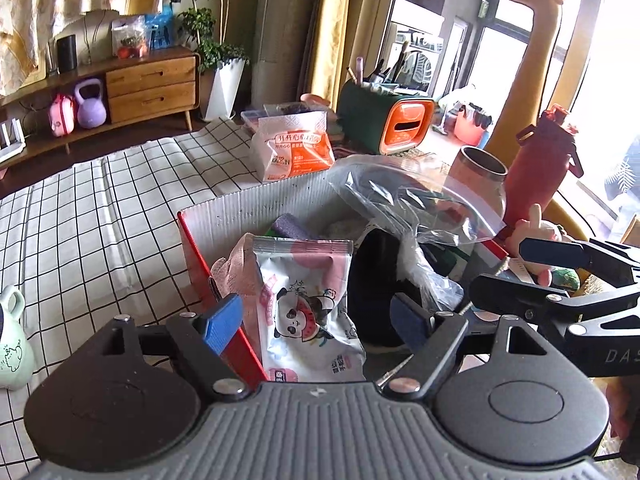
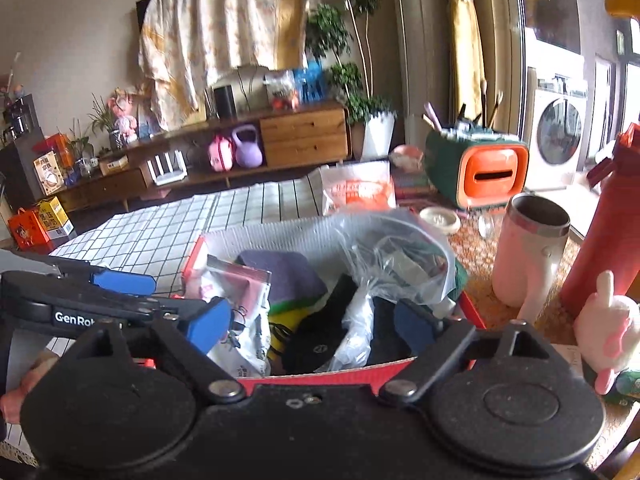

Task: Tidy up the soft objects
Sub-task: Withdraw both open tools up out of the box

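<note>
A crumpled clear bag (image 2: 394, 256) hides the box's (image 2: 256, 236) far contents.

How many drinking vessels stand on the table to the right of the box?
2 right of the box: an open pink cup nearest it, and a red bottle farther right, beside the cup. Others may be hidden beyond the frame's edge.

both tongs (image 1: 318, 320) (image 2: 312, 326) wide apart, empty
</note>
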`<state>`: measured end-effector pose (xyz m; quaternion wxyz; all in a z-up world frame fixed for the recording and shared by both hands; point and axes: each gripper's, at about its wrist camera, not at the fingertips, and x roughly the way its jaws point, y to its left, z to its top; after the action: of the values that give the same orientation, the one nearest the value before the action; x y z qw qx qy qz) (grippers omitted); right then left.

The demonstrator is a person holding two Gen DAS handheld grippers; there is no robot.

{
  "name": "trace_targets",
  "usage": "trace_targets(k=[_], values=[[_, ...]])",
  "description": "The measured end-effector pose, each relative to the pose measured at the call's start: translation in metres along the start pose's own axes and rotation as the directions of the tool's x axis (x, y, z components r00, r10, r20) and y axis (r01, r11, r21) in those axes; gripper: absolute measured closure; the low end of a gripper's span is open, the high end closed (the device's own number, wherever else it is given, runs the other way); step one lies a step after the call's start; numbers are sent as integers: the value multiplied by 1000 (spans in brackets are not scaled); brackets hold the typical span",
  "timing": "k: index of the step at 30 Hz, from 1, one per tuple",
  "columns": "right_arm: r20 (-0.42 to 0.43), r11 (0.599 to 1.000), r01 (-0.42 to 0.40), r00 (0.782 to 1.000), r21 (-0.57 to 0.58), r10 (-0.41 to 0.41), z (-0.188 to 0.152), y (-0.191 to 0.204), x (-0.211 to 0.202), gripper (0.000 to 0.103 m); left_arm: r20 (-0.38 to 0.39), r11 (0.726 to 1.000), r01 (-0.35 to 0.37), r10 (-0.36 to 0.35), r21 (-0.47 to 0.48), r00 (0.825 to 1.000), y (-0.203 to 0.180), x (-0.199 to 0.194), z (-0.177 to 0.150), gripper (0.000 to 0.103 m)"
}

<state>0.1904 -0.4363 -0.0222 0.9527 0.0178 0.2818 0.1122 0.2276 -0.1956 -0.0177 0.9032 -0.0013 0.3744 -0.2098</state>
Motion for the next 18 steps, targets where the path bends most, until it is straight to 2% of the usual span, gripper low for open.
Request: trace_targets(k=[7,18], values=[[82,1000,-2,997,6,1,-7,10,-21,2,49,1000,22,-22,-6,999,1,-25,-11,17],[204,999,30,979,-43,-21,-22,29,-50,0,124,998,49,-45,-30,991,9,-61,-32,4]])
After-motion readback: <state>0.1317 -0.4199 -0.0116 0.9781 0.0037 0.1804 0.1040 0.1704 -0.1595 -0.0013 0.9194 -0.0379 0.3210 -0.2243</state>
